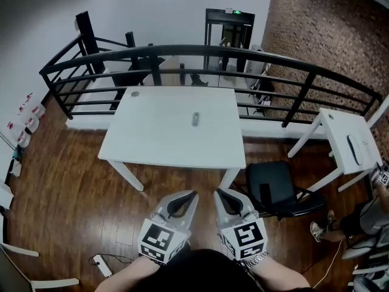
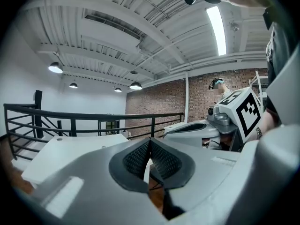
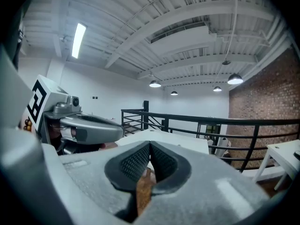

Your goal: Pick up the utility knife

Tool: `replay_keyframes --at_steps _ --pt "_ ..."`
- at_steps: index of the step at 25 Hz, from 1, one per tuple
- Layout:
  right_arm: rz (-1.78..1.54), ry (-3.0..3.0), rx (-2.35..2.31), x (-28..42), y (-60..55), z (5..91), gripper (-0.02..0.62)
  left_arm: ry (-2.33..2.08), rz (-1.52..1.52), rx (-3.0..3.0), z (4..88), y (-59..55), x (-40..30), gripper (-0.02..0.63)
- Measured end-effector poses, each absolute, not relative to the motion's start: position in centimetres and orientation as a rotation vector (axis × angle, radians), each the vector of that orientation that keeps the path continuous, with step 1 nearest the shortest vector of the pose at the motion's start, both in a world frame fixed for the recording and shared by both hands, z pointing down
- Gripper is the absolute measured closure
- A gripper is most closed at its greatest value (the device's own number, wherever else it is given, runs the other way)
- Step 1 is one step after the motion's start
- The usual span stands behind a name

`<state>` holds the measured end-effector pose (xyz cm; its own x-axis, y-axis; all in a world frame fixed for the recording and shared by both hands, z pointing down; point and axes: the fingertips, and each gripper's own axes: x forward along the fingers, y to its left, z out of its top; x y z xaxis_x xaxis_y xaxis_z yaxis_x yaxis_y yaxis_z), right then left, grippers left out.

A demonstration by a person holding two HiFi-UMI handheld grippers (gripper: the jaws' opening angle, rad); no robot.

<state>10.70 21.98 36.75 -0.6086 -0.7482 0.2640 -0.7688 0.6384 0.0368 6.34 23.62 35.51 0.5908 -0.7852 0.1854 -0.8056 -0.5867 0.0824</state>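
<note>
Utility knife (image 1: 195,119) out of reach

Head view: it lies on the white tabletop (image 1: 152,139), well ahead of the left gripper (image 1: 192,194) and right gripper (image 1: 219,193), long axis running away from them (blade end unclear). Left gripper view: fingers (image 2: 137,157) pressed together, empty. Right gripper view: fingers (image 3: 136,162) likewise. Best to open one before reaching, then close across the narrow sides.

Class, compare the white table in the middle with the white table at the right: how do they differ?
The middle table looks wider and sits square; the right table looks narrower and sits slanted. The middle table carries a small grey utility knife; the right table carries a dark oval object. Both have white tops and legs.
</note>
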Motion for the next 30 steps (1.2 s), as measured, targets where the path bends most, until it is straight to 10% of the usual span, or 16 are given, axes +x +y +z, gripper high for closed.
replay_keyframes --at_steps 30 --pt "0.202 -2.461 1.254 -1.9 -0.4 41.0 0.552 -1.256 0.225 2.636 39.3 3.2 -6.7 0.589"
